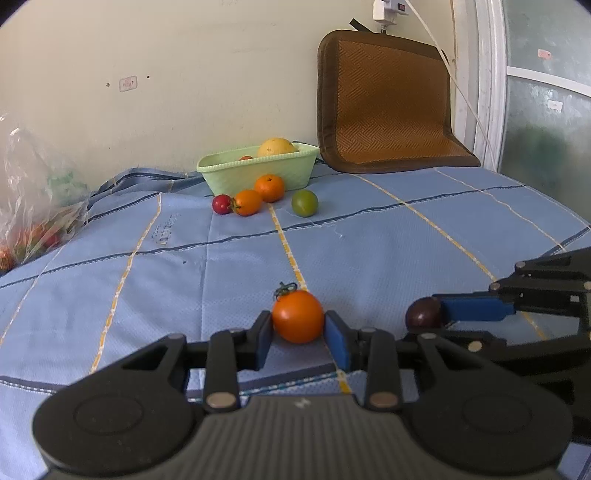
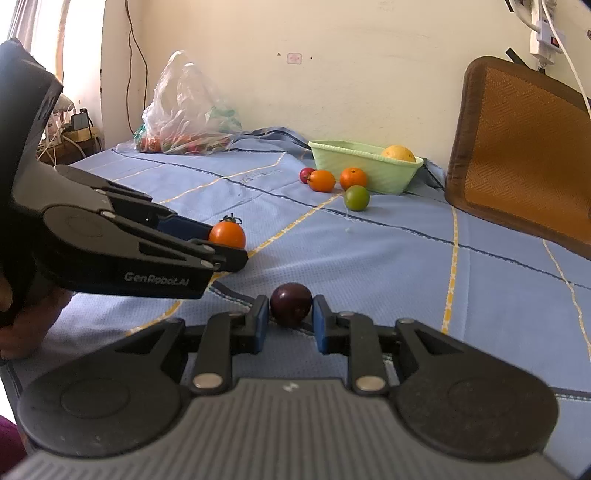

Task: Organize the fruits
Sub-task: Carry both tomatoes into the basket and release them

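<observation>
Glossy orange tomato (image 1: pixel 297 316) on matt woven cloth bedspread (image 1: pixel 369 240).

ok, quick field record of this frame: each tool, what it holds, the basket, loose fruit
left tool: shut on orange tomato, stem on
right tool: shut on dark purple fruit
surface: blue bedsheet
basket: green, by the wall, yellow fruit inside
loose by basket: red fruit, two orange fruits, green fruit
far left: plastic bag

Blue checked bedsheet (image 1: pixel 369 229), brown woven cushion (image 1: pixel 388 103) leaning on cream wall (image 1: pixel 184 55), white power adapter (image 1: pixel 388 9), cable (image 1: pixel 454 81)
</observation>
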Demonstrator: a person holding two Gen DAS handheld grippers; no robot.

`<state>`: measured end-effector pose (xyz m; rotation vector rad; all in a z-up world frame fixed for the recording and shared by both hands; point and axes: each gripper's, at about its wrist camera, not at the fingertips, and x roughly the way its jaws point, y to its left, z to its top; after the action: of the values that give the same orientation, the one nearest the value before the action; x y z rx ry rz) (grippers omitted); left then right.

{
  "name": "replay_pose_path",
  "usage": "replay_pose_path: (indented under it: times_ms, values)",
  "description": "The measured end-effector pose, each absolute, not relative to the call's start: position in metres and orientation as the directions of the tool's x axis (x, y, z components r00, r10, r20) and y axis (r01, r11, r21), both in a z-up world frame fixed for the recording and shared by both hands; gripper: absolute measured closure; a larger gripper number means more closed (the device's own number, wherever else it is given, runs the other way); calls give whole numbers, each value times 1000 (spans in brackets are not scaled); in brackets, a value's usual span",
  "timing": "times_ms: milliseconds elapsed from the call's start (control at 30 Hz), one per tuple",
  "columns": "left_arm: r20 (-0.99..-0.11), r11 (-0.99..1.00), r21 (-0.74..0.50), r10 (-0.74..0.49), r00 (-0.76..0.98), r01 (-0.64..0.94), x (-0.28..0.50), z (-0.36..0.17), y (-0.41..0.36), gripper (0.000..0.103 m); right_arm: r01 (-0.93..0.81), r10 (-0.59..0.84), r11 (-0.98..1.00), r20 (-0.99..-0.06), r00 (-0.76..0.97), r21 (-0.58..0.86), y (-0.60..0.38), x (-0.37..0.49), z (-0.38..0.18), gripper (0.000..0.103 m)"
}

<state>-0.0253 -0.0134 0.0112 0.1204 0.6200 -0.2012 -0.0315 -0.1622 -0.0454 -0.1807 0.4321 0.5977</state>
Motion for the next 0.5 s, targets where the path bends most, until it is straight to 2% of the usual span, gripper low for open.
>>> replay_pose_path:
  times_ms: [367,500]
  values:
    - [-583,971,42,-167,795,235,-24,10,-12,67,-579,505,814,-443,741,-39,-162,-33,-45,73]
    - [-580,970,39,-173,796,239,-20,10,-12,73,-581,511,813,-443,737,-28,-163,-32,-45,75]
